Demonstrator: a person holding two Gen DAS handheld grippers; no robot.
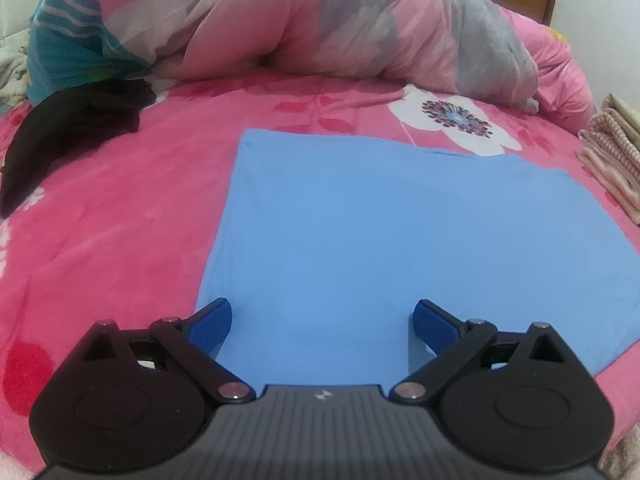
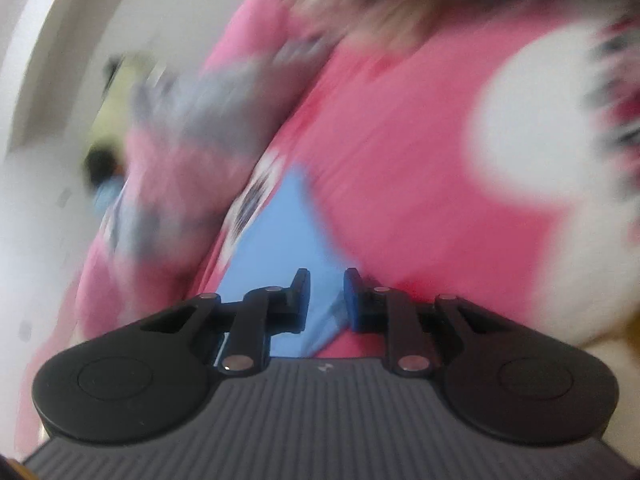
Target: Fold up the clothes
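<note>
While the blue garment (image 1: 400, 240) lay flat mid-bed, near the front edge, the left gripper (image 1: 322, 320) hovered wide open; the right gripper (image 2: 326, 296) stood narrowly apart (empty, view blurred). Pinching matching corners squarely would suit.

Black ribbed grippers, blue-padded jaws

A folded cloth (image 1: 400, 240) lies flat on the bed (image 1: 100, 220), just ahead of the left gripper (image 1: 322, 322). Behind it a heaped quilt (image 1: 320, 20) runs across the bed. A dark garment (image 1: 72, 132) lies to the cloth's left, below the quilt's left end. A stack of folded towels (image 1: 612, 160) sits at the right edge.
</note>
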